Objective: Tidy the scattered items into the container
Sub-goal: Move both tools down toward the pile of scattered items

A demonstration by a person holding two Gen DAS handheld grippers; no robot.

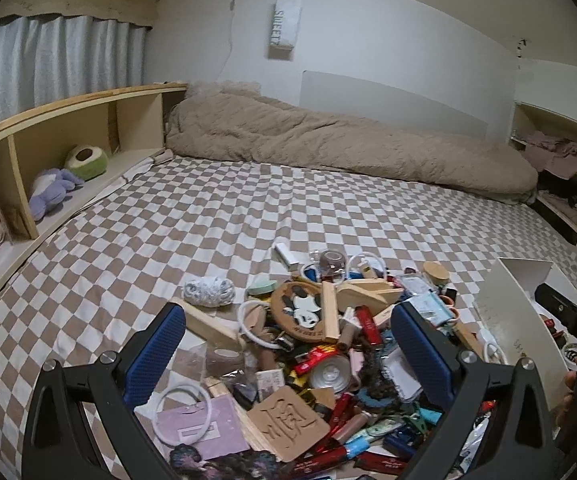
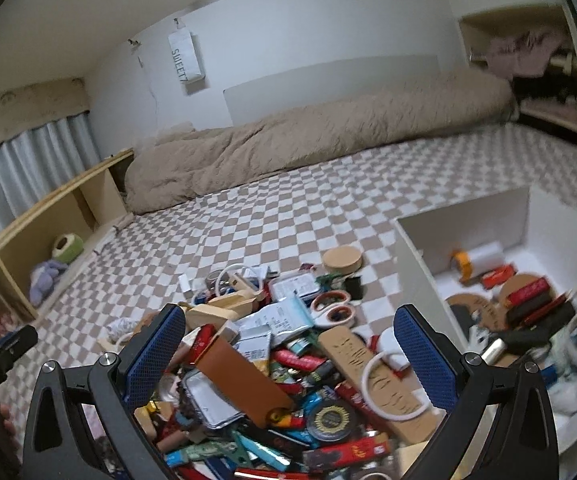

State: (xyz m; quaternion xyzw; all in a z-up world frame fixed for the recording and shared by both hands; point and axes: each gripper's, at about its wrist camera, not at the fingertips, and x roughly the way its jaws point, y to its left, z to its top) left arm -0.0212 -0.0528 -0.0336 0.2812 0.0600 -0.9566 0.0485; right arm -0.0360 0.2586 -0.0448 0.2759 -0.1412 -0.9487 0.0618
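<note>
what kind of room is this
Most likely a bedroom: a bed with a checkered sheet, a rolled beige duvet along the wall, and plush toys in the bedside shelf.

Beige-white checkered sheet (image 1: 208, 216); tan quilt (image 1: 328, 148); white container (image 2: 420, 248); blue claw pads (image 2: 156, 356).

The left gripper (image 1: 288, 340) hangs with its blue-padded fingers (image 1: 156, 356) spread wide and empty above a heap of small things (image 1: 328, 344) on the checkered bedsheet (image 1: 192, 216). A round Mickey coaster (image 1: 298, 308) lies near the top of the heap, a white ring (image 1: 184, 414) at its near left. The white box (image 1: 516, 312) stands just right of the heap, and a beige quilt (image 1: 328, 148) lies along the far wall.
</note>
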